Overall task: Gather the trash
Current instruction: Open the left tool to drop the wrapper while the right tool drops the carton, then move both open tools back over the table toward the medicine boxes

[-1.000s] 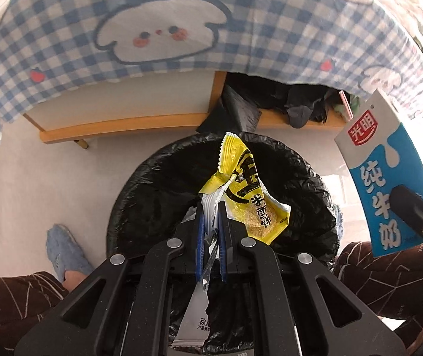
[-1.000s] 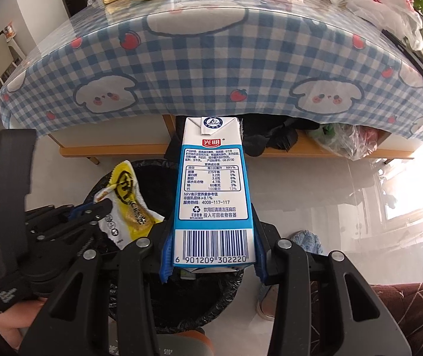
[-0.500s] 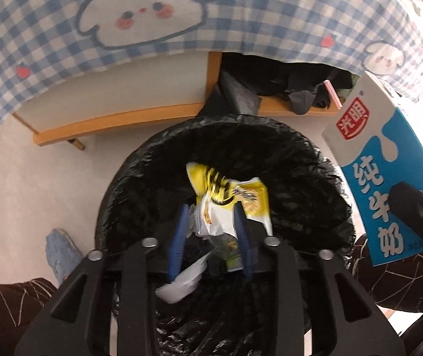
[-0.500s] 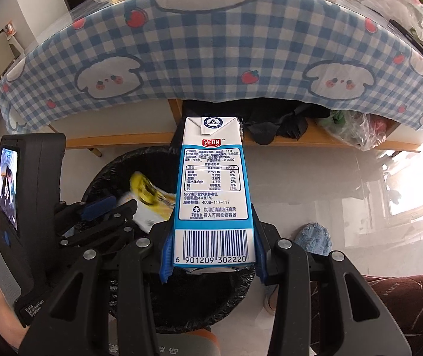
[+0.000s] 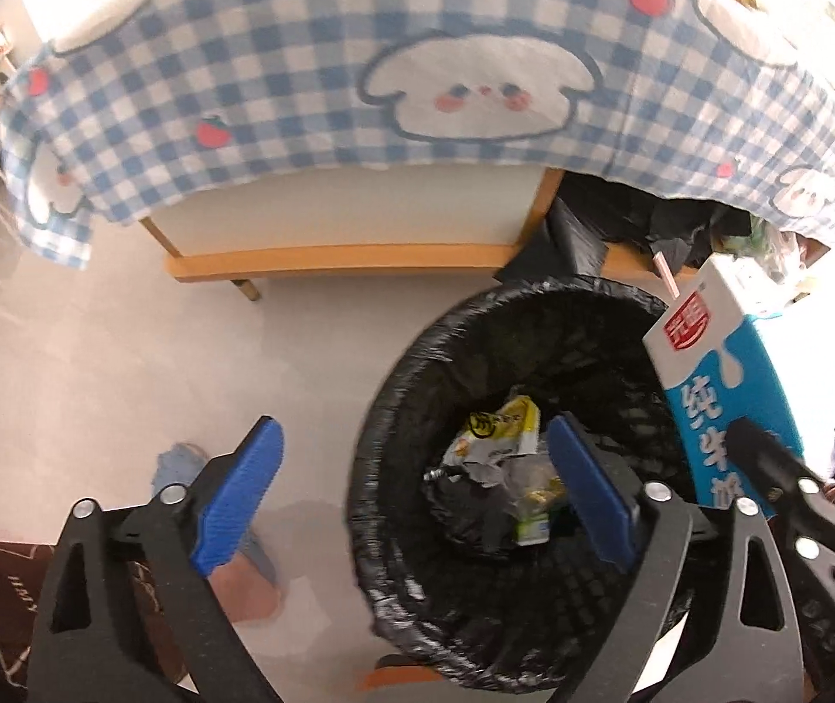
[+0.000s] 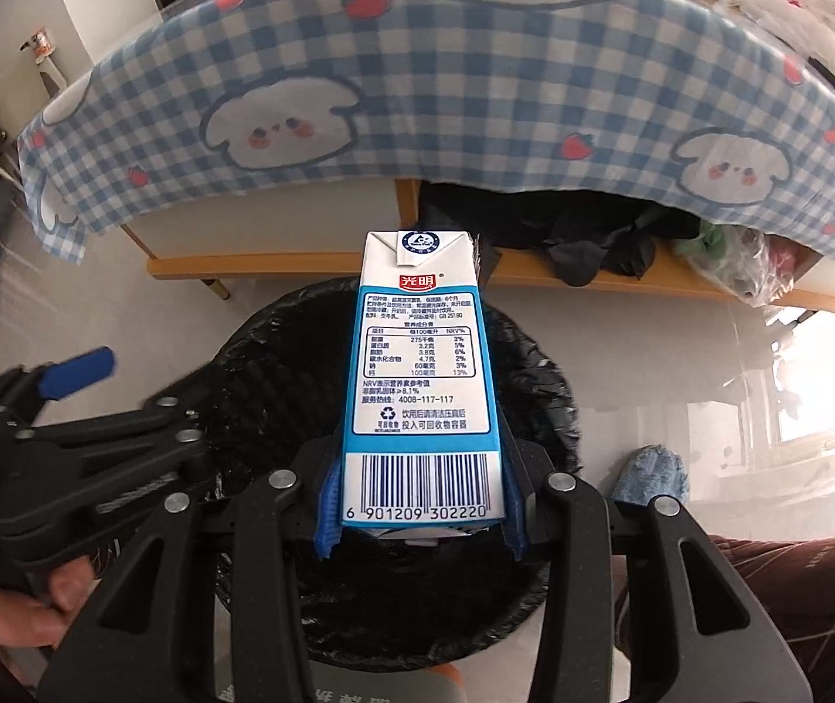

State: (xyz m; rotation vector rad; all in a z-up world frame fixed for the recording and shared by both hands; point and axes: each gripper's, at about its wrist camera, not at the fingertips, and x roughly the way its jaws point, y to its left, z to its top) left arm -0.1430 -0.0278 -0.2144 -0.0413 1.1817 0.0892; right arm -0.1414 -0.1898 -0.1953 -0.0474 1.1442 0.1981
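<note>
Standing over the bin, item by item:

- Bin (image 5: 511, 316): round, lined with a black bag, on the floor in front of the worktop with the blue checked cloth (image 5: 300, 58).
- Left tongs (image 5: 411, 480): jaws opening, now spread wide with nothing between them; one blue pad (image 5: 241, 486) over the floor, the other over the bin's mouth.
- Yellow snack wrapper (image 5: 502, 427): lying loose at the bottom of the bin among other crumpled scraps. Thin film, feather-light, crinkly; no further handling looks needed.
- Right tongs (image 6: 420, 518): clamped on the lower end of the milk carton (image 6: 423, 363), blue pads pressing its two narrow sides.
- Milk carton: blue and white, upright, held over the bin's mouth, label and barcode facing the right wrist camera. Probably empty and light; the paperboard walls are stiff at the edges but would dent under a hard squeeze. The coated surface looks slick, so gripping low across the narrow sides seems sound.
</note>
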